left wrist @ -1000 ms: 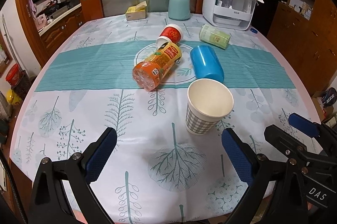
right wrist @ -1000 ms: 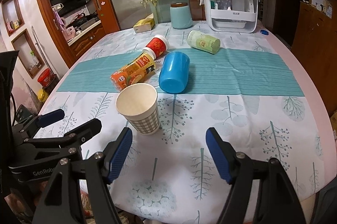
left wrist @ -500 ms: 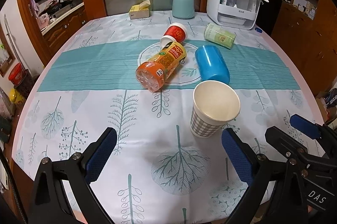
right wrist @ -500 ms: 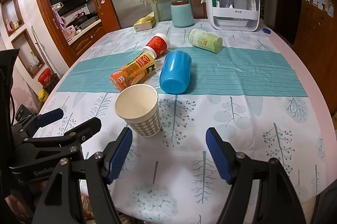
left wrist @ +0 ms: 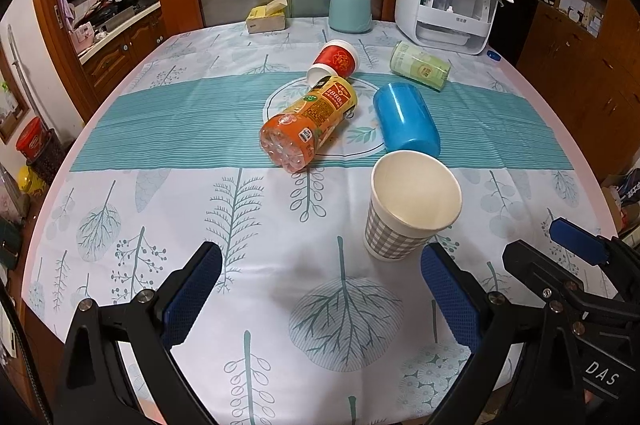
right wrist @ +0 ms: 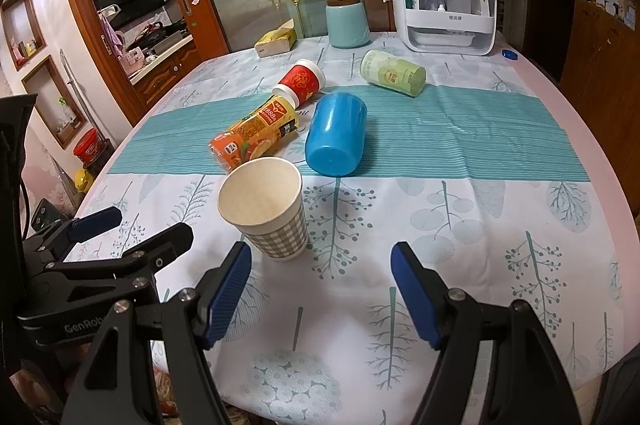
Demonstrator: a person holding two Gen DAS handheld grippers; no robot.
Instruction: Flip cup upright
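Left gripper [left wrist: 320, 295]: jaws spread wide, blue pads holding nothing, poised above the tablecloth [left wrist: 240, 305] at the near table edge. Right gripper [right wrist: 320, 289]: likewise wide open and empty, touching nothing. In the left wrist view the right gripper appeared at 4 o'clock; in the right wrist view the left gripper appeared at 8 o'clock.

Paper cup [left wrist: 412, 205], grey check pattern, stood upright on the cloth, mouth up, interior white and empty. It sat just beyond the left gripper's right pad, at about 1 o'clock from that gripper's centre; from the right gripper it sat at 11 o'clock, just past the left pad. Neither gripper touched it.

Blue cup [left wrist: 406, 121] lay on its side directly behind the paper cup, at 12 o'clock from it. Orange juice bottle [left wrist: 310, 117] lay on its side at 10 o'clock from the paper cup, base toward the camera. A red-labelled cup [left wrist: 336, 61] lay tipped behind the bottle, touching its far end or nearly so. Green canister [left wrist: 420, 69] lay on its side further back, at 1 o'clock from the blue cup.

At the far table edge: tissue box [left wrist: 266, 19], teal lidded jar [left wrist: 350, 7], white appliance [left wrist: 448, 13] with a white cloth draped over it. Tablecloth white with leaf prints and a teal striped band. Behind: frosted glass door with gold ornament, wooden cabinets, kitchen counter at 10 o'clock.
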